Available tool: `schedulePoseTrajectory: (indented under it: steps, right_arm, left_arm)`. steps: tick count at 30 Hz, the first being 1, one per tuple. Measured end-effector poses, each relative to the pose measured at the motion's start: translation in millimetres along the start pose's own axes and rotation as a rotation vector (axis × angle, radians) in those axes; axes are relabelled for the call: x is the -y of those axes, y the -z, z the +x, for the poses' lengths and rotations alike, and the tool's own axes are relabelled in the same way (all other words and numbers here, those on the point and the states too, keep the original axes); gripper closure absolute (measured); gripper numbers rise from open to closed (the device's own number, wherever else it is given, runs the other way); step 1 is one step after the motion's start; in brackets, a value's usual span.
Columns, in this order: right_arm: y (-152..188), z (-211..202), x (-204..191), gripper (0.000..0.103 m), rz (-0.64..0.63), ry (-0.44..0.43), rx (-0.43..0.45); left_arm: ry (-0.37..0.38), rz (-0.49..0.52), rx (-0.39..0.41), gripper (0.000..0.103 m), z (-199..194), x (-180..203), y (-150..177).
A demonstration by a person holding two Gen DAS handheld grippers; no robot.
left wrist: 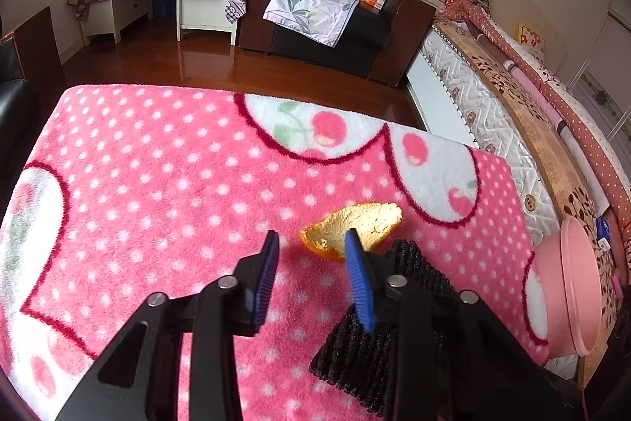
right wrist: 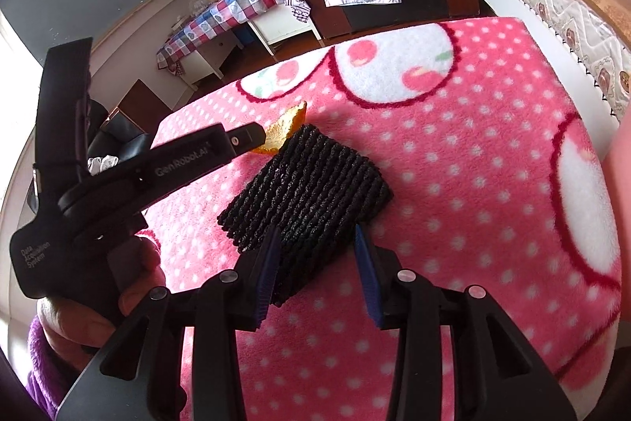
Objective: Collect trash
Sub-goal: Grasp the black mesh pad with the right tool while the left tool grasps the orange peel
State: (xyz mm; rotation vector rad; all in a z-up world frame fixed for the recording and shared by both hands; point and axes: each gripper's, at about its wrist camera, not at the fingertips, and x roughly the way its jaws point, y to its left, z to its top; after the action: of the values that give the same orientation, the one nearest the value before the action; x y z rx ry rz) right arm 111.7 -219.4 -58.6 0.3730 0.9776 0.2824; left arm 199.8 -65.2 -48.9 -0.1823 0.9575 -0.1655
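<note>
1. A pink polka-dot blanket point(left wrist: 165, 160) with white cherry patches covers the table.
2. A pink basin point(left wrist: 572, 287) sits just off the blanket's right edge.
3. A black ribbed foam net point(right wrist: 311, 192) lies near the blanket's right edge, towards its near side.
4. The right gripper point(right wrist: 317, 263) stands with fingers apart around the net's near corner; whether the pads touch it is unclear.
5. The left gripper point(left wrist: 311, 255) is open, gripping nothing.
6. An orange peel point(left wrist: 351, 229) lies touching the net's far corner, beside the left gripper's right fingertip.
</note>
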Motion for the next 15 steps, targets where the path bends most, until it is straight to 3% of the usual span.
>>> schedulePoseTrajectory:
  steps: [3,12,15]
  right_arm:
    - [0,1,0,0.064,-0.005,0.004,0.000]
    - [-1,5,-6,0.064,-0.027,0.014,0.013]
    - [0,4,-3,0.076,-0.024,0.009,0.001]
  left_arm:
    - [0.007,0.008,0.004,0.092,2,0,2]
    - [0.016,0.004,0.047,0.095,-20,-6,10]
    - [0.014,-0.008,0.052,0.095,-28,-11,15]
